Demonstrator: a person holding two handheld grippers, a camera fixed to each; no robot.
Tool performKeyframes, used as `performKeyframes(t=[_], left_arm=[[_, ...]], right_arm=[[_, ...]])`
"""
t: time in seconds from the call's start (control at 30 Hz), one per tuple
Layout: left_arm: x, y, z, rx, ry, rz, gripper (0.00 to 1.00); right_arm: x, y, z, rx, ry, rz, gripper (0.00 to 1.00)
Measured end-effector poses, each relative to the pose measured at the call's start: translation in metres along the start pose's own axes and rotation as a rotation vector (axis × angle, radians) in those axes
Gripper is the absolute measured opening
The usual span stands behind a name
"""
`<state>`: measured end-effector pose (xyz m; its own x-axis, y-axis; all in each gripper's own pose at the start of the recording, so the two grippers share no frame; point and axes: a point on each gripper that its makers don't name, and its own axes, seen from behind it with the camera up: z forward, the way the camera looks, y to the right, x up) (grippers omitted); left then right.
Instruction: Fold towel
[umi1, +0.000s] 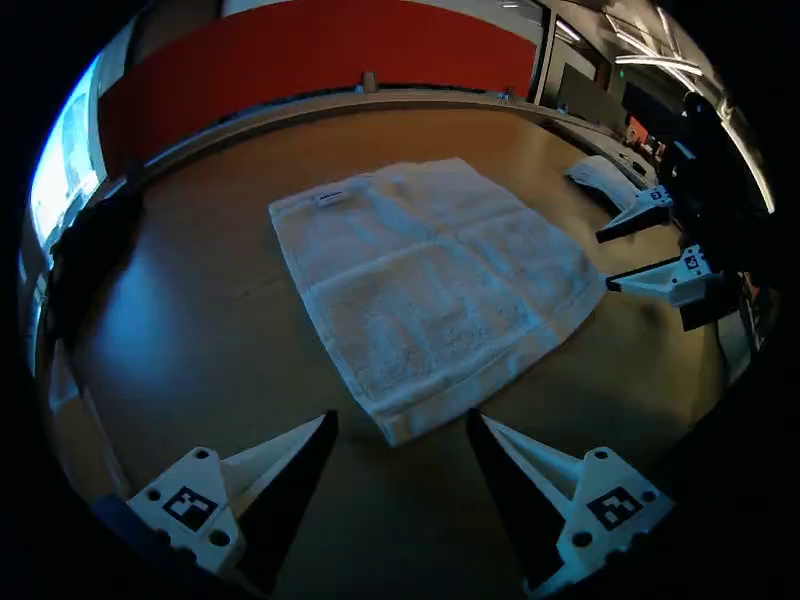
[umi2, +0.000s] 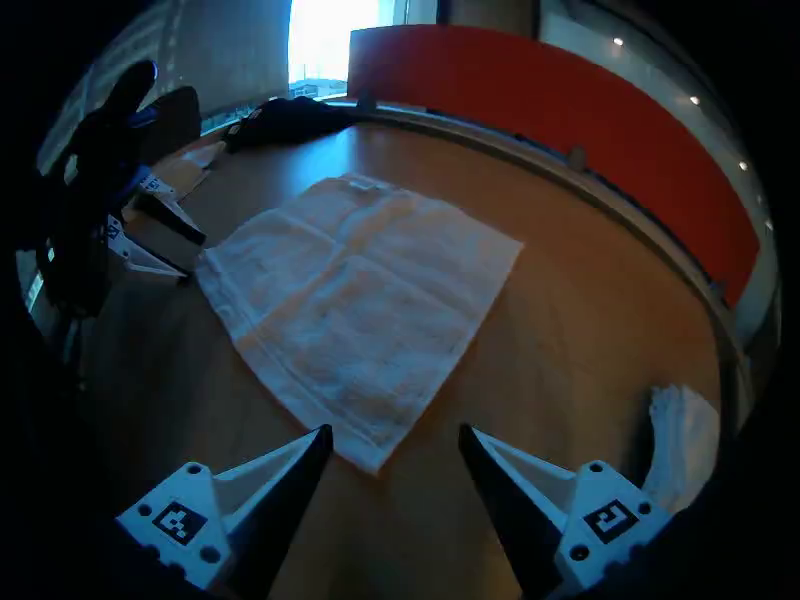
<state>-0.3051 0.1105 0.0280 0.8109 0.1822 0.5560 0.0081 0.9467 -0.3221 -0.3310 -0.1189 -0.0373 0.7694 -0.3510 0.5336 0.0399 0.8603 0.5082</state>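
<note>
A white towel (umi1: 430, 285) lies spread flat on the wooden table (umi1: 200, 320), with faint fold creases across it. In the left gripper view my left gripper (umi1: 400, 420) stands open, its fingertips on either side of the towel's near corner. The right gripper (umi1: 603, 262) appears at the towel's right edge, open. In the right gripper view my right gripper (umi2: 393, 432) is open just short of the near corner of the towel (umi2: 350, 300). The left gripper (umi2: 195, 258) sits open at the towel's far left corner there.
A second folded white cloth (umi2: 685, 445) lies on the table (umi2: 590, 330) to the right of the right gripper, also visible as a cloth (umi1: 605, 180) far right. A red wall panel (umi1: 320, 50) runs behind the table's far edge. Dark items (umi2: 285, 118) rest near the window.
</note>
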Motion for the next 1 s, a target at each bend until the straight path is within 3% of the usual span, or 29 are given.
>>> performKeyframes(t=[0.17,0.47,0.7,0.8,0.93,1.0], left_arm=[[-0.001,0.006,0.002,-0.019,-0.013,-0.010,0.94],[-0.002,0.006,0.004,0.001,-0.019,0.004,0.92],[-0.004,0.000,0.005,0.044,-0.033,0.038,0.77],[-0.004,-0.001,0.004,0.054,-0.036,0.035,0.72],[-0.004,-0.005,0.004,0.067,-0.041,0.021,0.52],[-0.003,-0.006,0.004,0.067,-0.043,0.018,0.52]], right_arm=[[-0.005,-0.003,0.003,0.018,-0.020,0.002,0.90],[-0.011,-0.007,0.007,0.050,-0.031,0.015,0.78],[-0.011,-0.012,0.009,0.064,-0.021,0.020,0.62],[-0.012,-0.013,0.009,0.066,-0.021,0.021,0.50],[-0.011,-0.014,0.009,0.071,-0.022,0.020,0.38],[-0.011,-0.014,0.009,0.074,-0.022,0.020,0.32]])
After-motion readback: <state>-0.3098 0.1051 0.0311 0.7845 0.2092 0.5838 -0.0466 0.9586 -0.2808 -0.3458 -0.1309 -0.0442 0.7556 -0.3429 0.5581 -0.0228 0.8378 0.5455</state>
